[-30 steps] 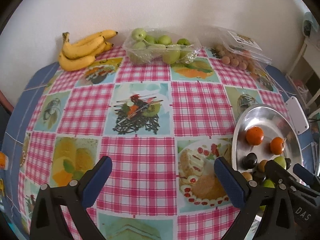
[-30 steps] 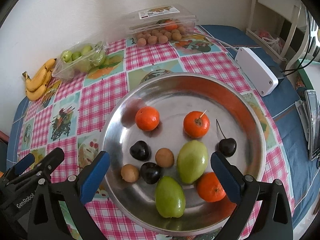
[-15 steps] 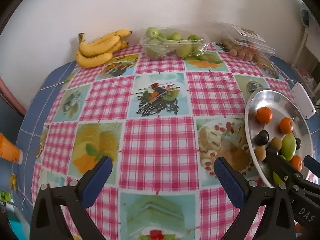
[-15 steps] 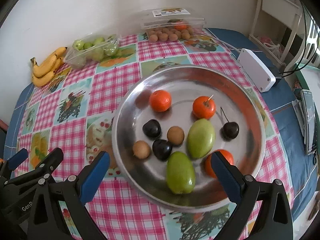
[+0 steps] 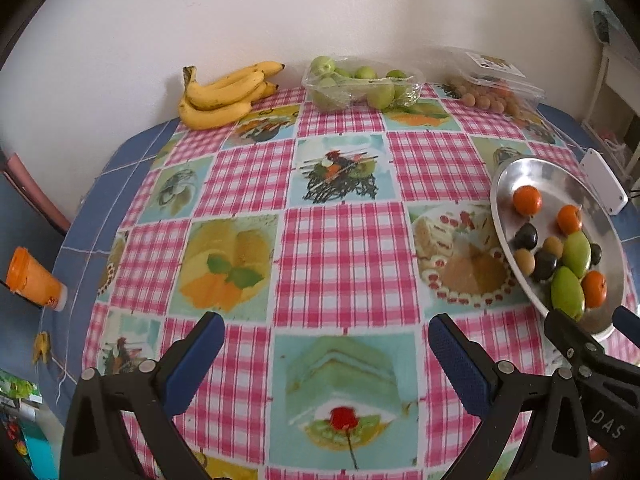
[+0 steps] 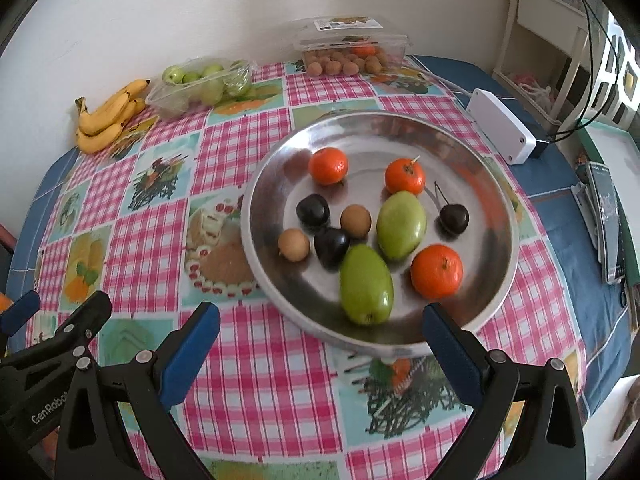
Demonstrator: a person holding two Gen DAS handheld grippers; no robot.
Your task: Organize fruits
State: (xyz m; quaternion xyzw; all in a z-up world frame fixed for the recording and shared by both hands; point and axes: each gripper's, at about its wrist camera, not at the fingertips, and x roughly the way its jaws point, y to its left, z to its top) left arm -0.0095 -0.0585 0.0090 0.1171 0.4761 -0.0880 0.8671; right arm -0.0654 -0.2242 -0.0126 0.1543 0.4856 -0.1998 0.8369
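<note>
Steel tray [image 6: 500, 208] of fruit — just beyond right gripper [image 6: 320, 332] jaws, spread.

Steel plate [image 6: 496, 280] holding three tangerines [image 6: 328, 165], two green fruits [image 6: 365, 285], dark cherries [image 6: 313, 208], brown longans [image 6: 355, 221]

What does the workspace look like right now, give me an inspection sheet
Surface: round table with a checked tablecloth.
Job's things: metal tray holding three oranges, two green fruits, three dark cherries, two small brown fruits; bananas; tub of green fruits; clear box of brown fruits.
Clutter: white box, orange cup.
Grippers: left gripper and right gripper open, empty, apart from the fruit.
Cables: black wires at the right.
Surroundings: white wall, shelf.
</note>
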